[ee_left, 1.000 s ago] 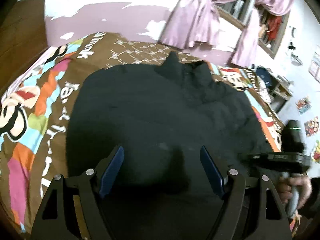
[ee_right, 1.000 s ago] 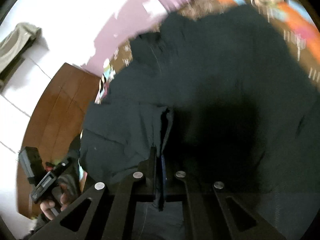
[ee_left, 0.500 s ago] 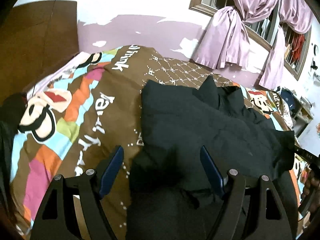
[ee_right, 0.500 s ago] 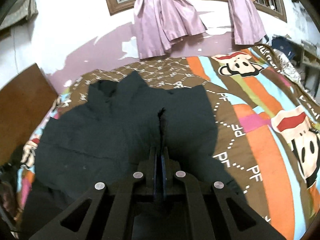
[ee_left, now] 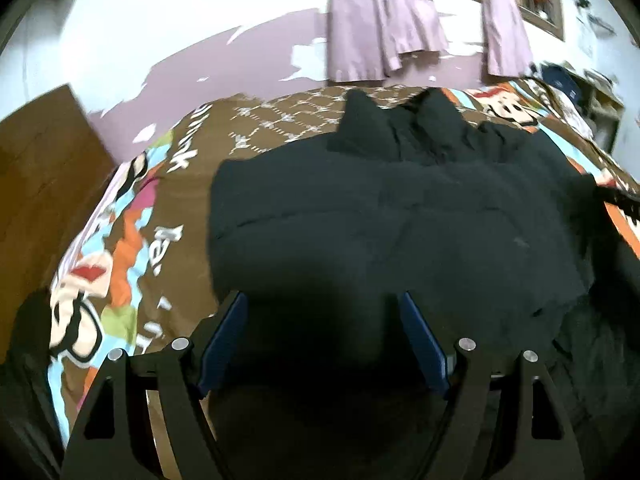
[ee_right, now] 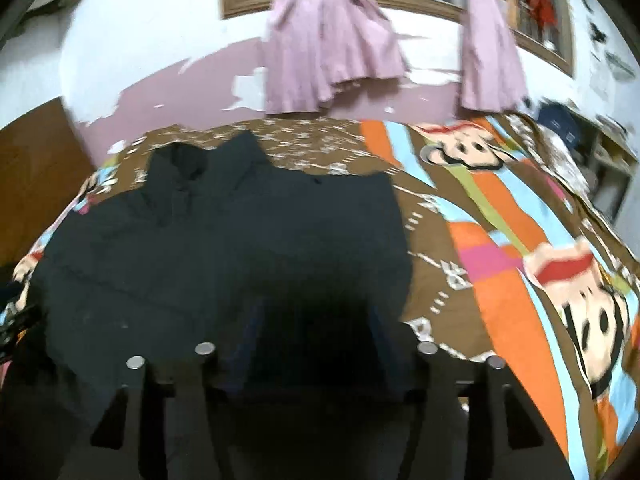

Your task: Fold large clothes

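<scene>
- The left gripper (ee_left: 322, 344) was spread wide, its blue-lined fingers (ee_left: 224, 340) apart with nothing between them, poised just above the near part of a dark jacket (ee_left: 400, 224).
- The right gripper (ee_right: 316, 344) was likewise released, its fingers (ee_right: 248, 332) parted and blurred, holding nothing, above the near hem of the same jacket (ee_right: 224, 248).
- The jacket was black or very dark navy, apparently padded, and lay spread flat on a bed, its collar pointing toward the far wall in two raised peaks.
- From the left wrist view, the jacket filled the middle and right of the bed; from the right wrist view, it filled the left and middle.
- Under it lay a brown bedspread (ee_right: 500, 240) with bright orange, blue, pink and green stripes and cartoon monkey faces (ee_right: 464, 148).
- Beyond the bed stood a white wall with peeling lilac paint (ee_left: 256, 60) along its lower part.
- Lilac curtains (ee_right: 324, 52) hung knotted in front of a wood-framed window (ee_right: 400, 0).
- A brown wooden panel (ee_left: 36, 176) stood at the left side of the bed.
</scene>
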The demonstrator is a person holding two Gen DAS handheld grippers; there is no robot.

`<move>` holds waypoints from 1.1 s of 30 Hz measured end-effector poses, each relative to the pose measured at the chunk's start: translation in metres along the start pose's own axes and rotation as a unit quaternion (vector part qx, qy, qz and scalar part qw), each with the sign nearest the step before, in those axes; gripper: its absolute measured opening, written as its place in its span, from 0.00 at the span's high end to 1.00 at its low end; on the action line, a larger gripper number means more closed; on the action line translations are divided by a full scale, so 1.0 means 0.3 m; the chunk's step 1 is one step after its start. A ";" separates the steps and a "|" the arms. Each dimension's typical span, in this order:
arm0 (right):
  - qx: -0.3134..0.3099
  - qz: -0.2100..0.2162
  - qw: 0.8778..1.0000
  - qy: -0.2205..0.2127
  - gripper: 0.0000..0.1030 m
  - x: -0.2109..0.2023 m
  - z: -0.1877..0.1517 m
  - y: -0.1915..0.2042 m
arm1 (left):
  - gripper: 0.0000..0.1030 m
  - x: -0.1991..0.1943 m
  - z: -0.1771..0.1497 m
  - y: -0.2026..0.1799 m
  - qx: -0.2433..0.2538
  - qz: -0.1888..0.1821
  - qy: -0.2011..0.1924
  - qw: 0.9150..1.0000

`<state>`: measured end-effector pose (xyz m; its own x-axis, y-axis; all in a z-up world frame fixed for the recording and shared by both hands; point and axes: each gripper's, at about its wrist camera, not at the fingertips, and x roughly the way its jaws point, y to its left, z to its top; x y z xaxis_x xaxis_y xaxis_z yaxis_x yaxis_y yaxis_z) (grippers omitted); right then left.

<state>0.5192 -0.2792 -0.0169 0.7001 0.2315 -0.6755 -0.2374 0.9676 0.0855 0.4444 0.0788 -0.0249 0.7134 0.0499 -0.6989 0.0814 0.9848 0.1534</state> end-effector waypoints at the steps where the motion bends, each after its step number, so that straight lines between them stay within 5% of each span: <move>1: -0.015 0.016 1.000 0.007 0.44 0.015 0.000 0.024 | 0.29 0.007 0.004 -0.010 0.007 -0.004 -0.003 1.000; 6: -0.093 0.023 0.991 0.088 0.39 0.152 -0.049 0.124 | 0.29 0.080 0.013 -0.041 0.028 -0.002 0.014 1.000; 10: -0.156 0.005 0.984 0.084 0.33 0.202 -0.105 0.166 | 0.22 0.151 -0.026 -0.083 0.058 0.023 0.048 0.997; 26: -0.174 0.006 0.979 0.106 0.30 0.305 -0.154 0.167 | 0.08 0.251 -0.078 -0.068 0.039 0.013 0.074 0.996; 33: -0.154 -0.004 0.984 0.092 0.13 0.275 -0.146 0.142 | 0.04 0.230 -0.082 -0.026 0.007 -0.009 0.063 0.998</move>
<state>0.5373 -0.2233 -0.1009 0.5752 0.1738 -0.7994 -0.4442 0.8869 -0.1268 0.4759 0.0787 -0.0914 0.6183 0.0530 -0.7841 0.1039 0.9835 0.1484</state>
